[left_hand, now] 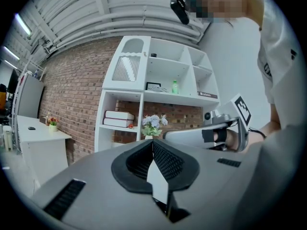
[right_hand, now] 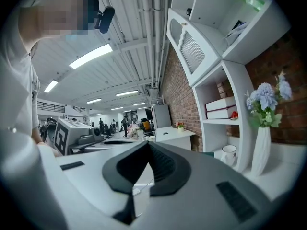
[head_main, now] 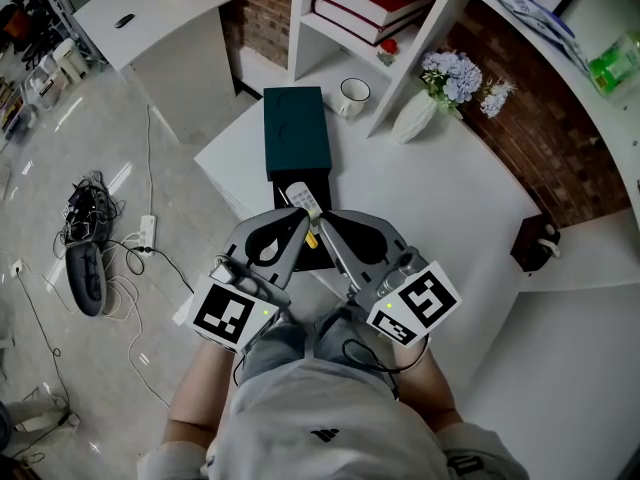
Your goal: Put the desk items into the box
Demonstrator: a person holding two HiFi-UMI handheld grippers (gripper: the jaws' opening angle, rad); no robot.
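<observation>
Left gripper (head_main: 302,220), right gripper (head_main: 323,225) above box (head_main: 297,128) running lengthwise toward shelf (head_main: 345,46).

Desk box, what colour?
The box is dark teal, clearest in the head view.

— What was hidden at the box (head_main: 296,128)?

— Its near end was covered by the left gripper (head_main: 298,218) and the right gripper (head_main: 323,224). A white item (head_main: 298,196) at that end was overlapped at its near tip, and its kind could not be told.

— And nearer than that?

— Only a sliver of a yellow thing (head_main: 312,236) was shown between the grippers. Beyond the box, the shelf unit (head_main: 420,43) was cut off by the top edge. Well to the right of the box, a dark object (head_main: 533,243) was too small to be identified.
</observation>
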